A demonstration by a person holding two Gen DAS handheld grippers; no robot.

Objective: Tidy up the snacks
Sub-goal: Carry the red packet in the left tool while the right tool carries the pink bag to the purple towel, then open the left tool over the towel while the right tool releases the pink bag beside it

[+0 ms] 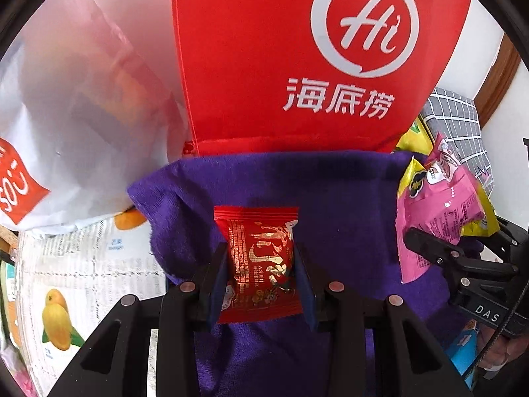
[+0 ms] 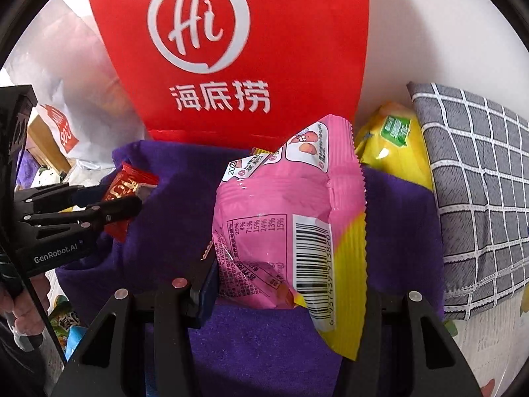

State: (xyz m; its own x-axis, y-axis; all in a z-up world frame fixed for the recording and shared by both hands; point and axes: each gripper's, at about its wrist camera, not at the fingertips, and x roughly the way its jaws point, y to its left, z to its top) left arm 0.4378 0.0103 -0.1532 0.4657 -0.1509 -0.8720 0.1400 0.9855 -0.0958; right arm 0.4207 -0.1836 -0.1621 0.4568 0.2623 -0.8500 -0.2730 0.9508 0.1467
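My left gripper (image 1: 261, 264) is shut on a small red snack packet (image 1: 259, 264) and holds it over a purple cloth (image 1: 347, 205). The packet also shows in the right wrist view (image 2: 124, 188), between the left gripper's fingers (image 2: 109, 210). My right gripper (image 2: 284, 278) is shut on a pink and yellow snack bag (image 2: 281, 218), held over the same cloth (image 2: 172, 231). That bag shows at the right of the left wrist view (image 1: 436, 205), with the right gripper's fingers (image 1: 429, 248) on it. A red bag with a white "Hi" logo (image 1: 297, 59) stands behind the cloth.
A white plastic bag (image 1: 76, 115) lies at the left. A yellow snack bag (image 2: 393, 145) and a grey checked cushion (image 2: 479, 192) lie at the right. A fruit-printed sheet (image 1: 82, 281) covers the surface at the left.
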